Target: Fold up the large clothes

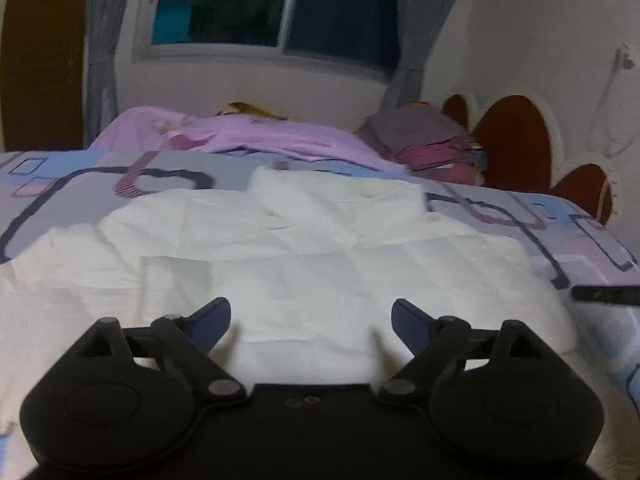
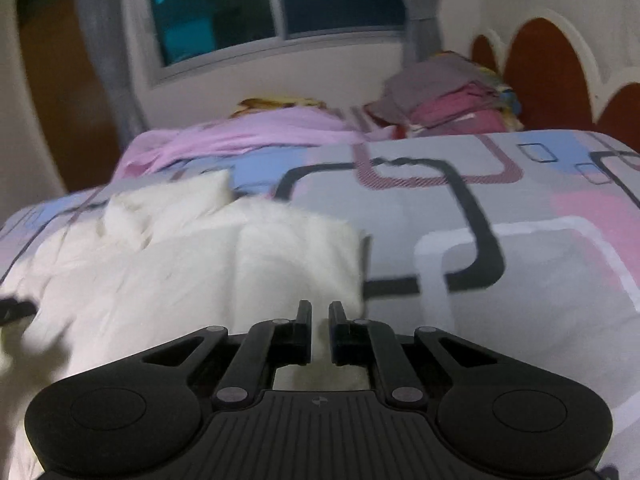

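White garment (image 1: 304,256), collared and partly folded, lies spread across the patterned bedspread (image 1: 60,192), with its collar end toward the window (image 1: 280,4) and its lower part nearest the cameras. Creases cross the cloth, and one folded panel lies flat over its middle.

From the left wrist view, the left gripper (image 1: 311,322) hangs just above the near part of the garment with its jaws spread wide; the blue-tipped fingers (image 1: 212,318) stand well apart and nothing sits between them. The tip of the other gripper shows as a dark bar at the right edge of this view.

From the right wrist view, the right gripper (image 2: 320,316) has its jaws drawn almost together over the garment's right edge (image 2: 344,264). White cloth shows in the slim gap between them, but whether the pads pinch it or merely hover over it I cannot tell.

Beyond the garment a pink cloth (image 1: 256,136) lies bunched near the far side of the bed, and a stack of folded clothes (image 1: 428,140) sits beside the scalloped headboard (image 1: 516,140). Grey curtains (image 1: 100,40) frame the dark window.
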The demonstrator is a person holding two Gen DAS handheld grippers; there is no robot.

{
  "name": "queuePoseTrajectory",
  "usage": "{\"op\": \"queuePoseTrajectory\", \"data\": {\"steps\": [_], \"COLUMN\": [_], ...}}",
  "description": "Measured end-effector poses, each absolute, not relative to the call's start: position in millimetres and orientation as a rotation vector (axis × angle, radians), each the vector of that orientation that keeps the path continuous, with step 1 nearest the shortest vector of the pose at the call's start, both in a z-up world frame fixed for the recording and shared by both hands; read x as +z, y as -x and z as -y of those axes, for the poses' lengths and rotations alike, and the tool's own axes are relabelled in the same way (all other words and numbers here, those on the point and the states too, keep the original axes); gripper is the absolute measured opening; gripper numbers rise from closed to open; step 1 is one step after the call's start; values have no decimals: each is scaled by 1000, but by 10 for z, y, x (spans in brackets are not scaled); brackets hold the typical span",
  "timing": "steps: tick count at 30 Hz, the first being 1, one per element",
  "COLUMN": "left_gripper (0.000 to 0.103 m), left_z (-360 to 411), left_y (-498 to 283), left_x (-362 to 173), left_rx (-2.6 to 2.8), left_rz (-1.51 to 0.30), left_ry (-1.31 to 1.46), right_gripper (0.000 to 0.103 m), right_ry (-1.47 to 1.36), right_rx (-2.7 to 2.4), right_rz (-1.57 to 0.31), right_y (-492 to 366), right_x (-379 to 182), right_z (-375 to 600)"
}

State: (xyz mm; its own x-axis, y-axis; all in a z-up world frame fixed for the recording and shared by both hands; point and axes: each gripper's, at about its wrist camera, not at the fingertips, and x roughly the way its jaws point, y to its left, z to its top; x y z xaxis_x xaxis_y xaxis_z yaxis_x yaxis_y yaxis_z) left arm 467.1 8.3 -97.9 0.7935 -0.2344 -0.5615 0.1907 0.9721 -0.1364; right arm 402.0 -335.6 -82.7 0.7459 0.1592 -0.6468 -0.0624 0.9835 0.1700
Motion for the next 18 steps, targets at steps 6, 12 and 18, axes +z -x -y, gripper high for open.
{"op": "queuePoseTrajectory", "data": {"steps": [6, 12, 18], "left_gripper": [70, 101, 82], "left_z": [57, -258, -1254], "left_y": [-4866, -4525, -3933], "left_x": [-1298, -955, -917], "left_rx": [-181, -114, 114], "left_rz": [-742, -627, -624], "left_ry": [19, 85, 229], "right_gripper": [8, 63, 72], "right_ry": [-89, -73, -124], "right_rx": [54, 44, 21], "right_rz": [-881, -802, -766], "right_y": [-4204, -3771, -3330], "right_x": [-1117, -864, -816], "right_z": [3158, 3165, 3203]}}
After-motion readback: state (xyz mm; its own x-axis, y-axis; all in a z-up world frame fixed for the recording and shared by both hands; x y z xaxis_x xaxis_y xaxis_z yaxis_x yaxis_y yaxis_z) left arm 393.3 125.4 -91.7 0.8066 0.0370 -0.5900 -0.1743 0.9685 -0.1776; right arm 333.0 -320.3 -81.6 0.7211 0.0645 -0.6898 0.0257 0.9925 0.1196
